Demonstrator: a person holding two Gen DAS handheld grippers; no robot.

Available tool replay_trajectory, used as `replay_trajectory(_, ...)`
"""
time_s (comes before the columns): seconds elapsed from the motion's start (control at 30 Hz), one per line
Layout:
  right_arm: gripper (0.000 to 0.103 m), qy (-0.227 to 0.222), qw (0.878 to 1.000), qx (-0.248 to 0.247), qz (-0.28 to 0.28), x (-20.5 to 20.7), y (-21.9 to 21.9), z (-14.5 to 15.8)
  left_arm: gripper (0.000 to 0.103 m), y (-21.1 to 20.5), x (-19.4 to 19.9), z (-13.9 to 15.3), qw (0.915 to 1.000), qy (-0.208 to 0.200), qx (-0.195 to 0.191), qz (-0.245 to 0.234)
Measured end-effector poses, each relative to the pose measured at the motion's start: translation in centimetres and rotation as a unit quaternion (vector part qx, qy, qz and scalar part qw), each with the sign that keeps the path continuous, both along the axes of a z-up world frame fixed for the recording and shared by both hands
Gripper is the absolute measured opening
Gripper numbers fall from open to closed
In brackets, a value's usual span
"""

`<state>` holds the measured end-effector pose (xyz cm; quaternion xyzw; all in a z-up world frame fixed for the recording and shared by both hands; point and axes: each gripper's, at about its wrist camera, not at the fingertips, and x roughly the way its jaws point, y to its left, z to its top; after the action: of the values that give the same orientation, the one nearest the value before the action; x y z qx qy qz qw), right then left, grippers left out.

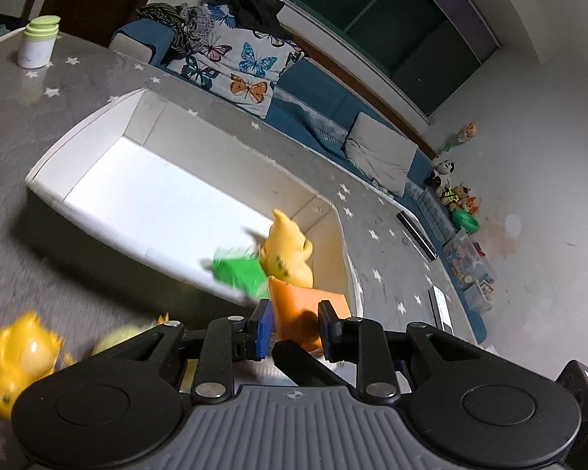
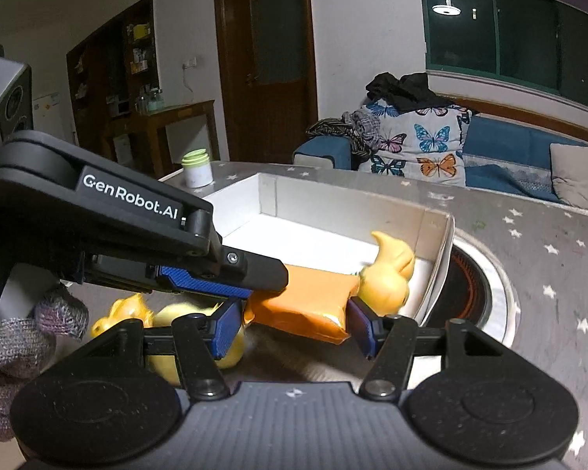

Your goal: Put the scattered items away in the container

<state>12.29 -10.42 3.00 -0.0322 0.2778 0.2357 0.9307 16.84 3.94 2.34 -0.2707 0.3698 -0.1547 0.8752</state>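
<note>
The left gripper [image 1: 294, 323] pinches an orange packet [image 1: 307, 313] over the near rim of the white box [image 1: 98, 149]. In the box's lower right corner lie 1 yellow duck [image 1: 288, 248] and something green (blurred). The right gripper [image 2: 294, 323] is spread. 2 yellow toys [image 1: 19, 356] wait at lower left, outside.

Each hand-held gripper has a ribbed grey body at the bottom of the frame, flanked by two round black discs, with black linkage arms on silver pivot pins and blue textured pads [image 1: 263, 325]. The left hand-held gripper [image 2: 231, 291], at the left of the right wrist view, bears white "GenRobot.AI" lettering. A knitted grey-purple glove [image 2: 15, 344] covers the hand at lower left.
</note>
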Motion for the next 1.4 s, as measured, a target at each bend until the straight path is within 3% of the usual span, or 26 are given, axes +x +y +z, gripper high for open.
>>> replay_trajectory(0.63,0.059,0.011,1.000,-0.010,-0.020,5.9,-0.7,-1.1,0.027,-0.6,5.7,-1.6,0.9997,0.026,-0.001,0.000)
replay_trajectory(1.4,0.064,0.016,0.999,-0.013,-0.031,5.4,-1.1,-1.6,0.027,0.5,4.3,-1.9,0.9995,0.029,-0.002,0.007)
